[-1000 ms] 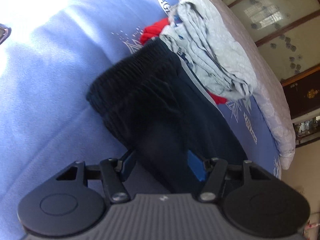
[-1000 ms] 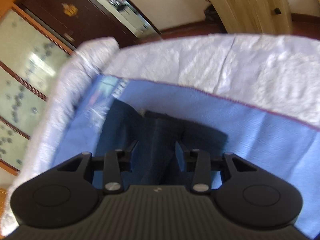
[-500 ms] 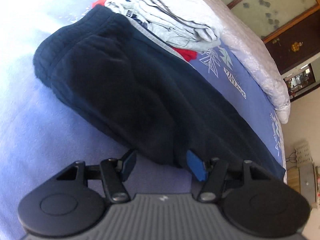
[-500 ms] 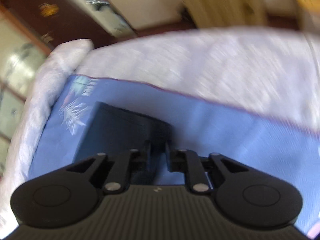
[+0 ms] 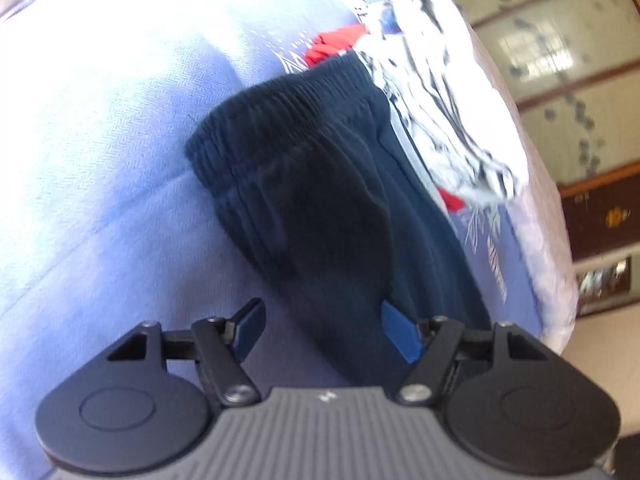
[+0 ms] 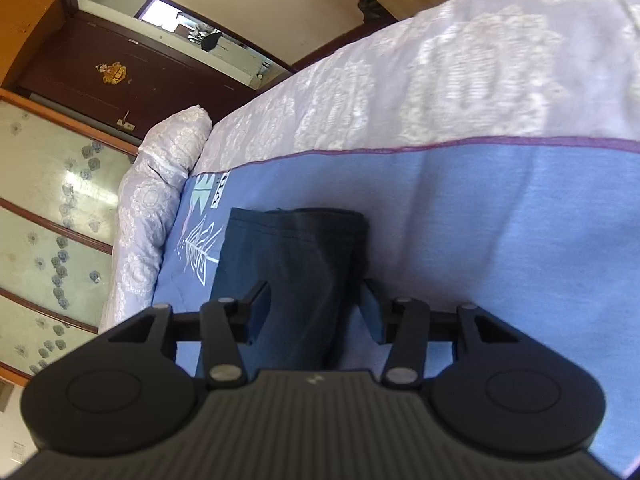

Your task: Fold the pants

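On the bed, left wrist view: the dark navy pants (image 5: 336, 208) lie on the blue sheet (image 5: 100, 184), elastic waistband at the far end, legs laid together lengthwise, which suggests a first fold is done. The left gripper (image 5: 324, 330) hovers over the near part, jaws apart, holding nothing. Grey striped clothes (image 5: 436, 92) and a red garment (image 5: 332, 46) touch the far right edge.

Right wrist view: the leg ends (image 6: 296, 264) lie flat and stacked. The right gripper (image 6: 316, 312) straddles them, jaws apart. Crosswise folds appear still outstanding.
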The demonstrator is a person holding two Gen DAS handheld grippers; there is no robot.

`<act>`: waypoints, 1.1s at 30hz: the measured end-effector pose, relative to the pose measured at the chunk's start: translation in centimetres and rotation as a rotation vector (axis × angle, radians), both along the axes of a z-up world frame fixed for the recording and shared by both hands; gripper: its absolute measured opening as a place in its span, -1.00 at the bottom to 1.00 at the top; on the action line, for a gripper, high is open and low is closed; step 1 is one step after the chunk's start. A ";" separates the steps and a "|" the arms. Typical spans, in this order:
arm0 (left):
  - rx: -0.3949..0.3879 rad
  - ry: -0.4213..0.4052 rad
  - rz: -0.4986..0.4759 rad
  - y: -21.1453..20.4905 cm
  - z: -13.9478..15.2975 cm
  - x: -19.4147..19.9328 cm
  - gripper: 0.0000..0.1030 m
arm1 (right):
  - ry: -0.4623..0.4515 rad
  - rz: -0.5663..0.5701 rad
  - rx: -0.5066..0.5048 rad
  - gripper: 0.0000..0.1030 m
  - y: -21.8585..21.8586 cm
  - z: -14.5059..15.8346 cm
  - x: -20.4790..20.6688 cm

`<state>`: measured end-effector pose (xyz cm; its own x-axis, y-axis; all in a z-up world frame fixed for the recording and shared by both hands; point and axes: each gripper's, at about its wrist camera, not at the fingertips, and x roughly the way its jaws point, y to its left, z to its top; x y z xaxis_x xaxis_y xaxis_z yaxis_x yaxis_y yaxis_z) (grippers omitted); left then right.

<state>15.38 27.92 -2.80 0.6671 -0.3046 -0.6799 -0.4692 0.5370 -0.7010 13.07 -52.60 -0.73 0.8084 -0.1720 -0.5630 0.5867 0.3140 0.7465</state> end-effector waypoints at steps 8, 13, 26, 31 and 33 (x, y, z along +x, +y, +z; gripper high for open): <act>0.009 0.059 0.077 1.1 -1.2 4.1 -0.60 | 0.087 0.086 -0.071 -0.81 0.7 0.4 3.7; -0.076 -0.002 0.108 3.7 2.1 2.2 -0.78 | 0.087 0.083 -0.212 -0.82 2.5 4.2 2.8; -0.004 0.054 0.018 5.6 7.1 -6.9 -0.79 | 0.067 0.122 -0.265 -0.82 3.6 11.5 -9.2; -0.044 0.176 0.042 6.7 1.5 -10.3 -0.46 | 0.182 0.110 -0.179 -0.82 3.3 5.7 -16.2; -0.036 0.191 0.067 6.3 0.7 -11.3 -0.32 | 0.222 0.086 -0.127 -0.77 3.1 2.6 -17.5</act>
